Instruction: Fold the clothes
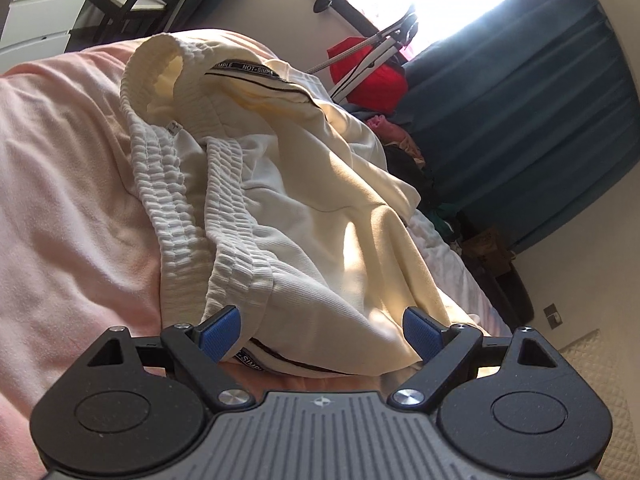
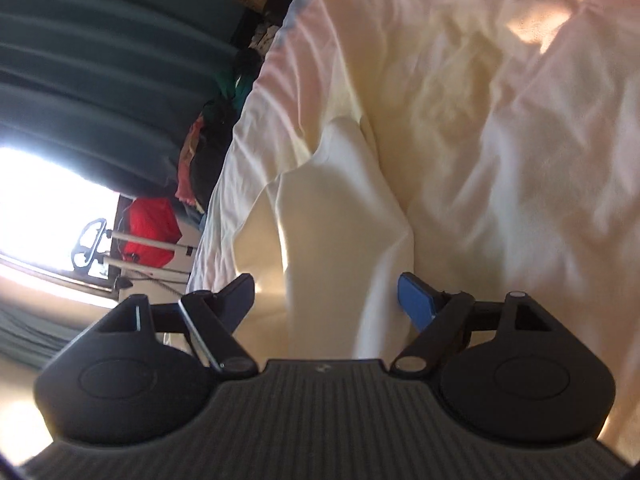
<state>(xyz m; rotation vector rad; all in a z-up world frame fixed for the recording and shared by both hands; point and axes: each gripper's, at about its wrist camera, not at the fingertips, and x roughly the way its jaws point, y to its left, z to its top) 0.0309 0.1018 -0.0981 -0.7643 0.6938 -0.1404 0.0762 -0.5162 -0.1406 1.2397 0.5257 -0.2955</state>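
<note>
Jaws wide on both: left gripper straddles the waistband corner of the cream shorts, pads not pressing; right gripper over a cream fold, gripping nothing. Shorts lie bunched on the bed, waistband gaping – folding looks barely begun, flattening left. Bed edge and clutter by the curtain; pink side roomier

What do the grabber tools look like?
The left gripper and the right gripper look alike: black arms with silver screws, round black bumps on both sides, a grey ribbed middle with a small round mark, and blue bumpy finger pads.
</note>
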